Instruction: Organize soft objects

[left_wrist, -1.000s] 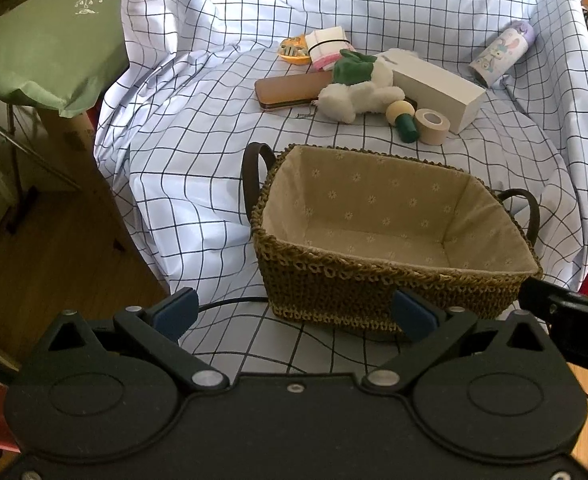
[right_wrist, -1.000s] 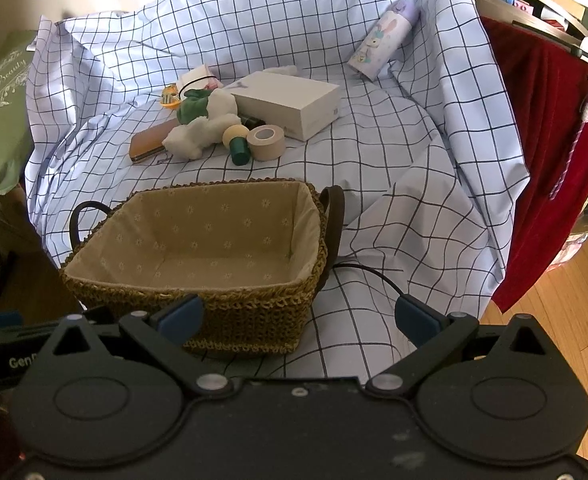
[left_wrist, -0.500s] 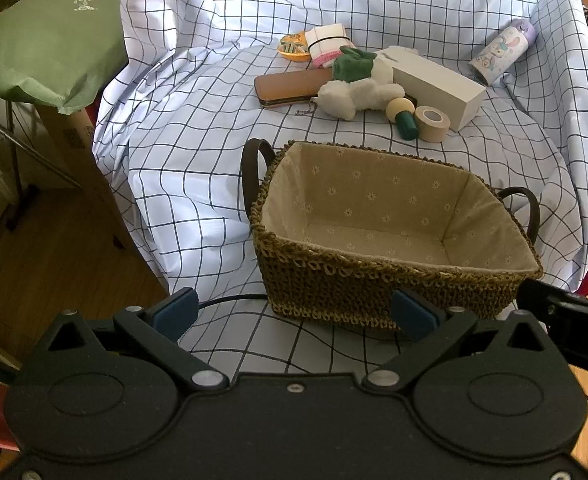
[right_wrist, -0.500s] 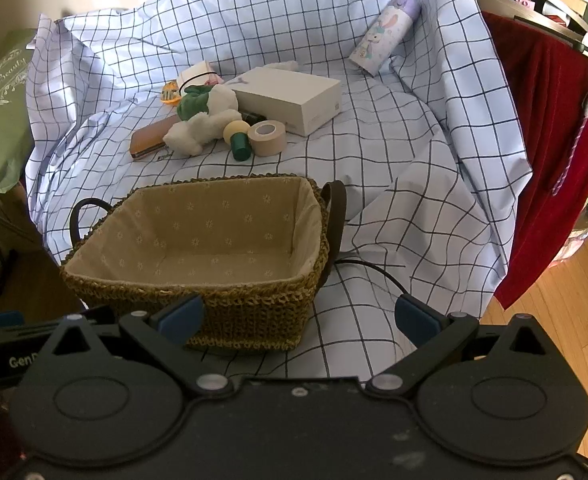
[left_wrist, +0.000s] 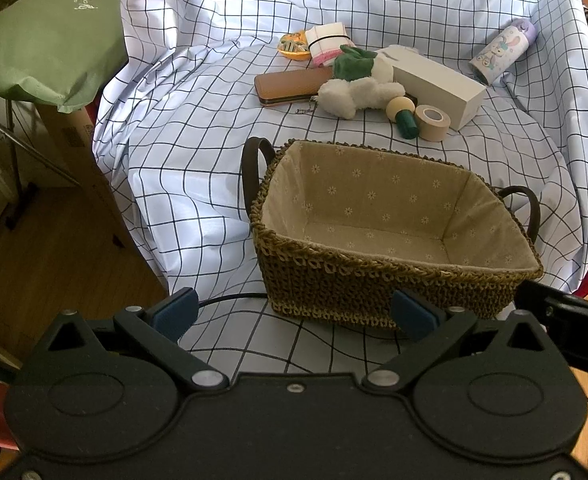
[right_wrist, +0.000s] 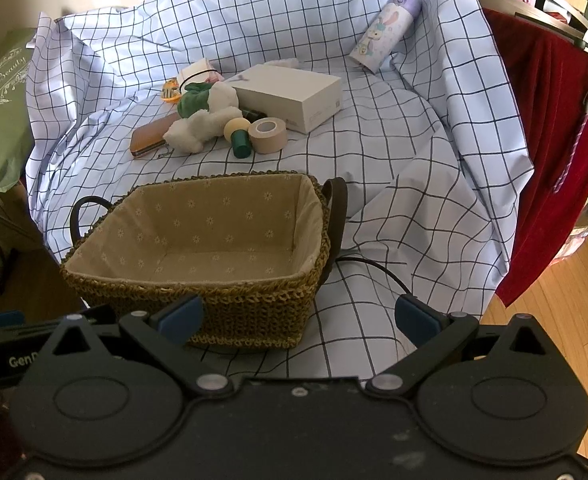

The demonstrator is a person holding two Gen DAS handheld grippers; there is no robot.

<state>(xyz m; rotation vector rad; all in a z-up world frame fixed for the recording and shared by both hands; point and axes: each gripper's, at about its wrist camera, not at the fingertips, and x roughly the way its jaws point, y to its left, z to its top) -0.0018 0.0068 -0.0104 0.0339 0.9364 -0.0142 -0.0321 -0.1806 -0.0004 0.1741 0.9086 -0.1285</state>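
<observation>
While both tools hang short of the pile, the left gripper [left_wrist: 292, 314] stands with its jaws spread wide and nothing between them, and the right gripper [right_wrist: 300, 318] is the same, wide and empty, each poised at the near wall of the woven basket [left_wrist: 378, 280], whose cloth-lined inside holds nothing. Beyond the basket's far rim, on the checked cloth [left_wrist: 198, 152], lies the white plush toy [left_wrist: 354, 94] with its green plush part [left_wrist: 352, 66] toward the back, pressed against the white box [left_wrist: 440, 84] and touching the brown case [left_wrist: 292, 86]. I judge the step in hand to be the reach for this toy, so the better approach is over the basket from above, with the jaws kept wide until they straddle the fluffy body, then closing across its narrow width rather than along it. The toy's long axis runs roughly from the near left to the far right in the left wrist view, the white limbs pointing toward the basket and the wooden peg [left_wrist: 404, 118]. The tape roll [left_wrist: 432, 122] and peg lie just beside it and could be dragged along, so a grip on the white middle, clear of them, seems safest. A banded cloth bundle [left_wrist: 328, 42] farther back looks soft too.
</observation>
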